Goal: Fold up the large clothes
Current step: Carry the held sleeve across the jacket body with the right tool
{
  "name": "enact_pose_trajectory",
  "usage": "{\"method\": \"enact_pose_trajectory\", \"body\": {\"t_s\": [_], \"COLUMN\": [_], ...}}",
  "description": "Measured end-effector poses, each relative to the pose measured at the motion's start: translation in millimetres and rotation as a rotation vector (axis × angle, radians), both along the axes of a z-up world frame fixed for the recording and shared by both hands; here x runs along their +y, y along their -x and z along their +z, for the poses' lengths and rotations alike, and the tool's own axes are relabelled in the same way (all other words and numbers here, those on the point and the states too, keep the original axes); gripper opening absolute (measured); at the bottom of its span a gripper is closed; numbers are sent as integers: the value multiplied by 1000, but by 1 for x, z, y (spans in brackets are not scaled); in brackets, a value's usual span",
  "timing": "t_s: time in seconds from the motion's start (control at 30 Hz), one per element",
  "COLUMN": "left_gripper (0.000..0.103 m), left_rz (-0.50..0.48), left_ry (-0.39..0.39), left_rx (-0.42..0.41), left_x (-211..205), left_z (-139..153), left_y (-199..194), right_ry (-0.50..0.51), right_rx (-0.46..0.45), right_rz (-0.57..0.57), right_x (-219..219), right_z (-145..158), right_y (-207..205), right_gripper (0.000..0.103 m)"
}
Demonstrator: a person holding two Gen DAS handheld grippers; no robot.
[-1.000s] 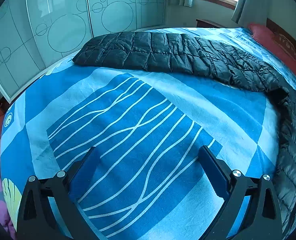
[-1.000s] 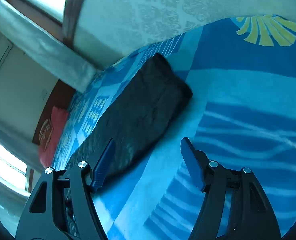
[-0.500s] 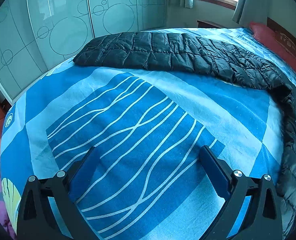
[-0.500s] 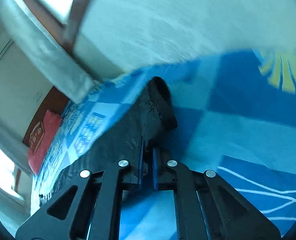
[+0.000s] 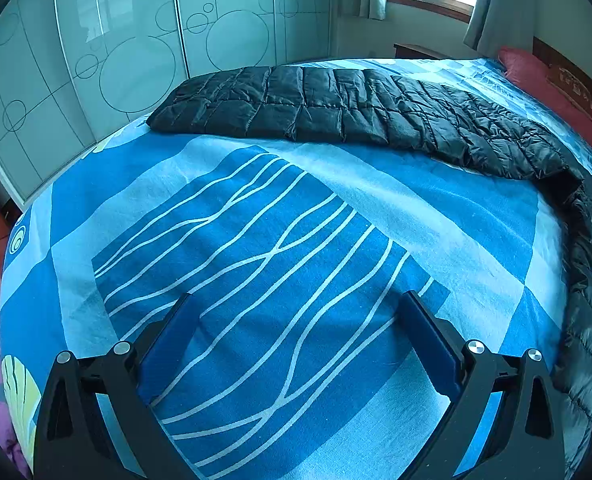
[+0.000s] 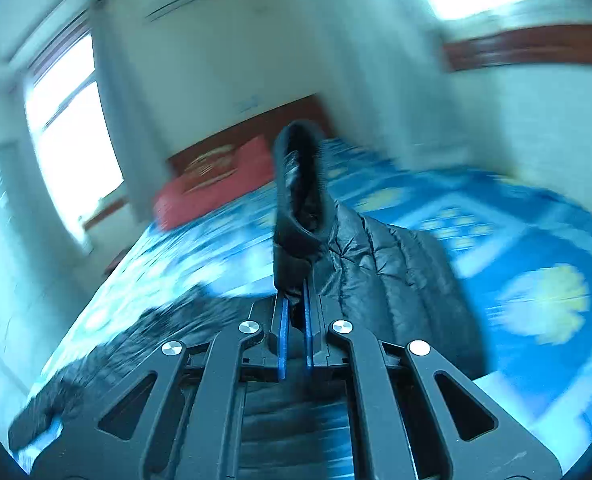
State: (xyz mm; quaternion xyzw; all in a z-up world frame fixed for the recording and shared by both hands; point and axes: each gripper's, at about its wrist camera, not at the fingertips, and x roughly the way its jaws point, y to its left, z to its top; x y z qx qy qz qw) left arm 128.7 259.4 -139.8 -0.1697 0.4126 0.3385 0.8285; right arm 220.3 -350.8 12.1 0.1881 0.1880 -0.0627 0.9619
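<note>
- Right tool (image 6: 294, 312), black with blue pads, is pinched tight on a cuff-like end of the black quilted puffer garment (image 6: 380, 264), which stands up from between the pads while the rest trails down to the bed.
- Left tool (image 5: 296, 344) hangs spread wide over the blue bedsheet with white wavy lines (image 5: 256, 240), gripping nothing.
- From the left view, the garment (image 5: 336, 108) lies in a long band across the far side of the bed and curves down the right edge.
- Handling, as a judgement: the padded shell looks light, soft and limp, so it will sag from any single grip; the shiny fabric is probably slippery and springy, so folds may creep open.
- Best holds are likely hems, cuffs or stitched seams, where thin fabric bunches firmly; a second grip well apart from the first would keep the edge straight.
- Much of the right view is blurred, so finer detail there is unclear.
</note>
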Motion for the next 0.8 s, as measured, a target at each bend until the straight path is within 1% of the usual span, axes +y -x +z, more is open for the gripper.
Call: {"method": "enact_pose_trajectory", "body": {"t_s": [0.07,0.1,0.3,0.4,0.6,0.73,0.8], "left_gripper": [99,99,99,99,99,99,99], "left_rz": [0,0,-1,0,0,2,2], "left_ry": [-3,-4,0,-4,-11,-17,-18], "left_rx": [-2,-3,-22,-28,-39,-41,-40], "left_x": [0,-1,0,-1,-2,-4,-4], "left_z": [0,0,-2,-2,-3,-4,-4], "left_y": [0,0,2,3,5,6,6], "right_ry": [12,24,53,64,86,98,122], "right_rx": [22,43,131,163,227,296,351], "right_rz": [54,94,248,316,424,481,503], "right_x": [38,67,184,238,314,344,356], "right_z": [-5,-11,-41,-56,-88,-112,-124], "right_y": [-21,-37,-90,-104,-123,-135,-141], "right_gripper": [6,6,6,6,6,6,8]}}
